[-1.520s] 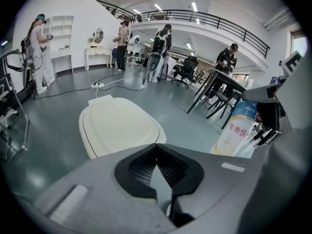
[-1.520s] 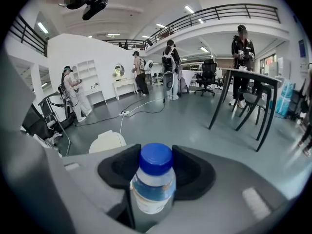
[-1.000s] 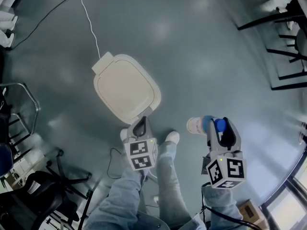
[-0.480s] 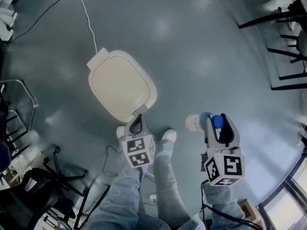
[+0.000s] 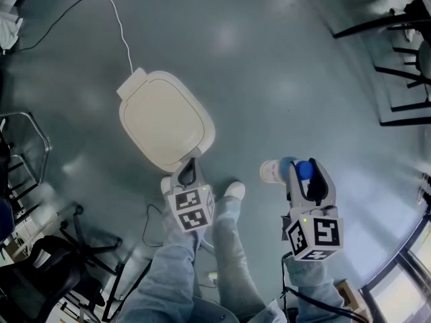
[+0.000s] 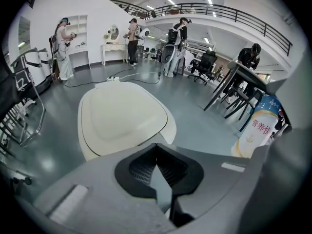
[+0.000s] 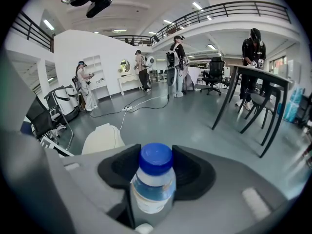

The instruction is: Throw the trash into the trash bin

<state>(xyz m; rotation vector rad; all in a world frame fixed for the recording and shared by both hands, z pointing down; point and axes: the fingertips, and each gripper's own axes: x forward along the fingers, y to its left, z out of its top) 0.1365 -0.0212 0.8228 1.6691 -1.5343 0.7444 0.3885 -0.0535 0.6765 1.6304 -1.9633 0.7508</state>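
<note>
Holding the trash: blue-capped bottle (image 5: 273, 173) clamped between the right gripper (image 5: 302, 172) jaws, lower right of the head view.
Trash bin (image 5: 165, 121): left of centre in that view, lid closed, well apart from the bottle.
Left gripper (image 5: 190, 169): jaws together, nothing between them, tips at the bin's near edge.
Advice: probably raise the lid first, then let the bottle go only once it is over the opening.

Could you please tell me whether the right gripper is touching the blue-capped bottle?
Touching. The right gripper view shows the bottle clamped between the jaws of the right gripper, both pads against its sides.
</note>
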